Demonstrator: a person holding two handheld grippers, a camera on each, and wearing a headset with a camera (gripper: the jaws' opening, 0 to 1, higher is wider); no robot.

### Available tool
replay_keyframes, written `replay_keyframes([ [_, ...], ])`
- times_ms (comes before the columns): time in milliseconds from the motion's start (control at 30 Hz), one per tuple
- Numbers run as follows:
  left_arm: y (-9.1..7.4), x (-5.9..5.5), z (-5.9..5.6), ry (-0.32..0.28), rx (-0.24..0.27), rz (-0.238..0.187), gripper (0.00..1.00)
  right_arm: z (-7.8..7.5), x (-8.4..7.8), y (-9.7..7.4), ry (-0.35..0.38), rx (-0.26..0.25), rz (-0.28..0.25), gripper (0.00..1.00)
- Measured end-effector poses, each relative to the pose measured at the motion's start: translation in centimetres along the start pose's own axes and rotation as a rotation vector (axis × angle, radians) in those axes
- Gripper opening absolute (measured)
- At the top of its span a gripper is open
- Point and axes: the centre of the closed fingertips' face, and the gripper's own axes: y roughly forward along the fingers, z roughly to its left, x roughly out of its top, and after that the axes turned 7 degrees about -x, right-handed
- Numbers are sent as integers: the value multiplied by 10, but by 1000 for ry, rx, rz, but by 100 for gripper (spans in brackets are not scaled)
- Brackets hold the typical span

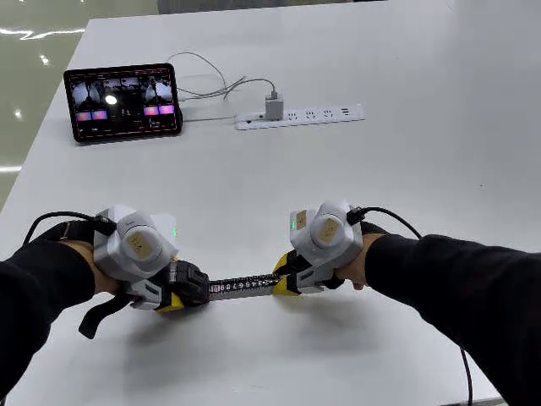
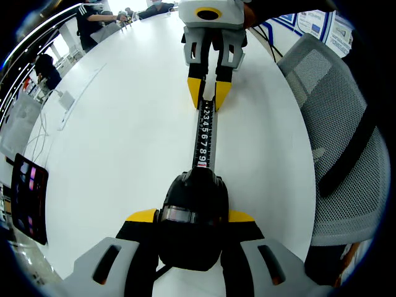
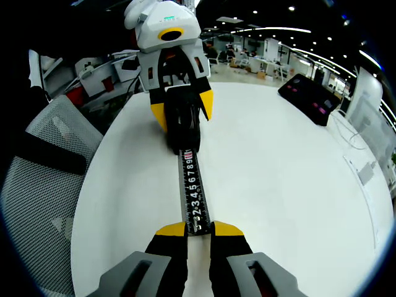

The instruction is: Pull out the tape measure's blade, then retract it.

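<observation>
The black tape measure (image 1: 191, 284) sits low over the near part of the white table (image 1: 355, 186), its case gripped from both sides by the yellow-tipped left claw (image 2: 192, 216). A short length of blade (image 2: 203, 137) is drawn out of it and runs straight to the right, just above the tabletop. The right claw (image 3: 198, 230) is pressed together on the blade's free end, pinching it between its yellow tips. In both gripper views the dark blade's pale digits read 2 3 4 5 6 7 8 9, with a red mark next to the case mouth; no brand or label on the case can be made out. A dark-sleeved arm comes in behind each claw from the near corners. At the far left of the table a tablet (image 1: 123, 101) stands propped with a lit screen showing small video tiles, its text too small to read. Just right of it lies a white power strip (image 1: 313, 113) with a white charger (image 1: 274, 107) plugged in and thin cables (image 1: 215, 83) looping back toward the tablet. A grey mesh chair (image 2: 337, 154) stands beside the table's near edge.
</observation>
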Motion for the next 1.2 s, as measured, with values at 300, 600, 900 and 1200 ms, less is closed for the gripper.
replay_keyframes([
  [300, 0, -1, 0, -1, 1, 2, 33, -1, -5, -5, 3, -2, 6, 8],
  [600, 1, -1, 1, -1, 1, 3, 33, -3, -9, -9, 0, -8, 12, 8],
  [900, 1, -1, 1, 0, 1, 4, 33, -4, -13, -12, 5, -15, 15, 8],
  [1200, 0, -1, -1, 2, 1, 6, 33, -4, -19, -16, 3, -18, 21, 8],
])
